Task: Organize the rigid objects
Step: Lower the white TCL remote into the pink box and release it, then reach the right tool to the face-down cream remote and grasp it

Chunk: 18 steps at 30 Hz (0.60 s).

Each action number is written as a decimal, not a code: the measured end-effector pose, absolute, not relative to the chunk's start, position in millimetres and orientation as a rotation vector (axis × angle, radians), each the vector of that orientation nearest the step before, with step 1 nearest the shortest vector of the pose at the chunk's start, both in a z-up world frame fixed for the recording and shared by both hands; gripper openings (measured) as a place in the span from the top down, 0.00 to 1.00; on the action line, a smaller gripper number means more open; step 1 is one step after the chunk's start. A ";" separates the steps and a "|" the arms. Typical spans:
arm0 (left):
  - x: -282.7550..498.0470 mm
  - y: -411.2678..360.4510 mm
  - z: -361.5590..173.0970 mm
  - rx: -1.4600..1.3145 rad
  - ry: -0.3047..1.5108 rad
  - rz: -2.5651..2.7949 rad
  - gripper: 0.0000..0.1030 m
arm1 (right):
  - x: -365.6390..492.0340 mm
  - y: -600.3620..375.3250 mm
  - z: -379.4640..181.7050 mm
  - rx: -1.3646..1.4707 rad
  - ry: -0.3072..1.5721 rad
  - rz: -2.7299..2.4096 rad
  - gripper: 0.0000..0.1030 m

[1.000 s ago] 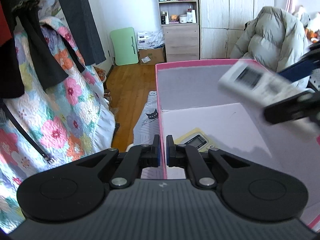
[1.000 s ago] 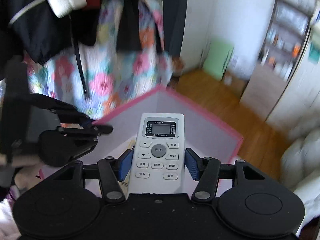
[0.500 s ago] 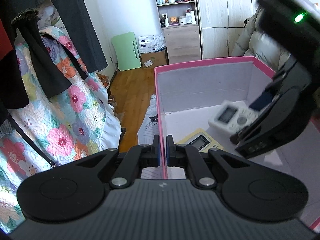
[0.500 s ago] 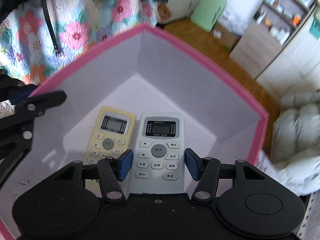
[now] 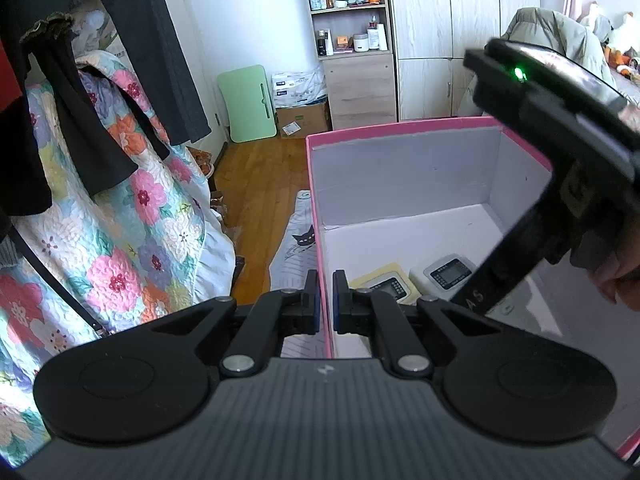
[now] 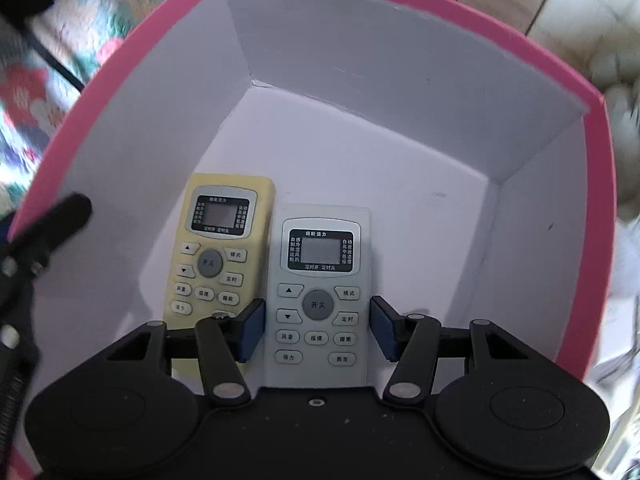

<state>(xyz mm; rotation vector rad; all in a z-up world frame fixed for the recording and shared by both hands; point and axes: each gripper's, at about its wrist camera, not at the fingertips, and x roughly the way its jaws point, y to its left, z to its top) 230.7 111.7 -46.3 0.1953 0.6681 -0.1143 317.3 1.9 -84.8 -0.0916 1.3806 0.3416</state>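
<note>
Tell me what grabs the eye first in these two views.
The pink-rimmed box fills both views, with a yellowed remote lying on its pale floor. Beside it on the right, the right tool holds a white remote between its blue pads, low inside the box. The left tool is shut on the box's near left wall.

Floral quilt (image 5: 132,240), green board (image 5: 248,104), shelf (image 5: 348,12), puffy coat (image 5: 560,40)
</note>
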 end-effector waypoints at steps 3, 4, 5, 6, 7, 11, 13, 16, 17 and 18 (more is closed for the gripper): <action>229.8 109.6 -46.5 0.206 0.667 -0.115 0.95 | 320.6 -10.5 -86.1 0.133 1.444 0.370 0.40; 229.7 108.9 -46.5 0.209 0.667 -0.115 0.95 | 321.3 -16.7 -87.8 0.225 1.466 0.384 0.40; 229.9 108.5 -46.5 0.213 0.667 -0.115 0.95 | 320.7 -23.4 -87.6 0.304 1.473 0.400 0.41; 230.1 108.3 -46.4 0.214 0.668 -0.115 0.95 | 319.0 -27.3 -84.4 0.326 1.458 0.409 0.41; 230.2 108.6 -46.4 0.216 0.667 -0.115 0.95 | 316.0 -27.6 -78.3 0.323 1.431 0.407 0.41; 229.6 106.4 -46.7 0.232 0.667 -0.111 0.94 | 295.0 -38.4 -36.5 0.258 1.247 0.424 0.41; 228.9 103.5 -46.9 0.244 0.666 -0.111 0.94 | 278.2 -50.2 -10.3 0.237 1.133 0.439 0.41; 228.5 97.7 -47.4 0.273 0.668 -0.111 0.94 | 255.5 -87.0 21.5 0.232 1.006 0.438 0.40; 228.2 96.6 -47.4 0.280 0.667 -0.106 0.94 | 252.4 -95.6 24.7 0.228 0.975 0.433 0.40; 227.6 96.1 -47.3 0.283 0.665 -0.103 0.94 | 239.8 -106.3 30.9 0.217 0.941 0.421 0.40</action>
